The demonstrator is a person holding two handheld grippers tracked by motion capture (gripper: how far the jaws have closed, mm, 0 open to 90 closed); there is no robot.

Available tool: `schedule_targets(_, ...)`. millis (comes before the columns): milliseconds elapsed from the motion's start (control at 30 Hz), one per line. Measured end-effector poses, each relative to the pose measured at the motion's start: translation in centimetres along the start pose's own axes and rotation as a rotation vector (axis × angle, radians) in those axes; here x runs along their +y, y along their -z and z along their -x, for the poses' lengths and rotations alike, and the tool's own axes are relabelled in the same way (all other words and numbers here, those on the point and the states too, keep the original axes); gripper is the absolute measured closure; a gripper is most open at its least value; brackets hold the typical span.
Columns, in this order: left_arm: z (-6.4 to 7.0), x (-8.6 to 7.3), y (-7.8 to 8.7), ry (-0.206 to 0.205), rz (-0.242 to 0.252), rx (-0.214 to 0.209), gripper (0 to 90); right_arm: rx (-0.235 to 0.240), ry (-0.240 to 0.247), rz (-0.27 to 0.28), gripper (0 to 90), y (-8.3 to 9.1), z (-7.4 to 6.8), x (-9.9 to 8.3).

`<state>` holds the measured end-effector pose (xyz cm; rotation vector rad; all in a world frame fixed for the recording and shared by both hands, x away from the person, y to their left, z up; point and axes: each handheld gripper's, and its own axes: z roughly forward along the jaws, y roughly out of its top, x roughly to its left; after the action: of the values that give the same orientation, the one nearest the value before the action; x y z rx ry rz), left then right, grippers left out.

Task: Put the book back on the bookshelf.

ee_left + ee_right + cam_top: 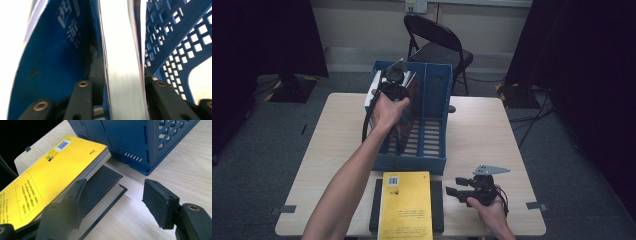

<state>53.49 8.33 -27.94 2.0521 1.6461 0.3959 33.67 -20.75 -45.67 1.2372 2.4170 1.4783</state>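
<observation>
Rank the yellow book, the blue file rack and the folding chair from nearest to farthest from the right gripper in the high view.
From the right gripper:
1. Yellow book, just to its left at the table's near edge.
2. Blue file rack, mid-table.
3. Folding chair, beyond the table.

A pale wooden table [492,135] stands on grey carpet [257,165] in a dimly lit room. Behind it, a black folding chair [437,45] faces the table in front of a light wall [362,22] with a wall socket [416,6] near the top edge. Dark curtains [267,35] hang at both sides, left and right. Black cables [537,112] trail over the floor to the right of the table, and yellow-and-black striped tape [274,92] marks the floor at the left, by a dark stand base [292,85]. Small grey tape tabs [534,205] sit on the table's near corners. Light falls brightest on the tabletop.
</observation>
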Motion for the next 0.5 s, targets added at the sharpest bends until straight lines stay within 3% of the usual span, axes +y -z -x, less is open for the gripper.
schedule_targets(133, -1.0, -0.7, 0.1, 0.033, 0.022, -0.054, 63.1, -0.001, -0.001, -0.003, 36.1, 0.0, 0.0, 0.0)
schedule_targets(200, -1.1, -0.9, 0.3, 0.018, 0.03, -0.055, 62.1, -0.002, 0.0, -0.004, 36.1, -0.1, 0.0, 0.0)
schedule_targets(300, -1.1, -1.3, 0.4, 0.027, 0.055, -0.065, 62.1, -0.004, 0.002, -0.005, 36.1, -0.1, -0.1, 0.0)
schedule_targets(500, -1.0, -1.8, 1.1, -0.021, 0.079, -0.061, 57.2, -0.006, 0.002, -0.005, 36.1, -0.1, -0.1, 0.0)
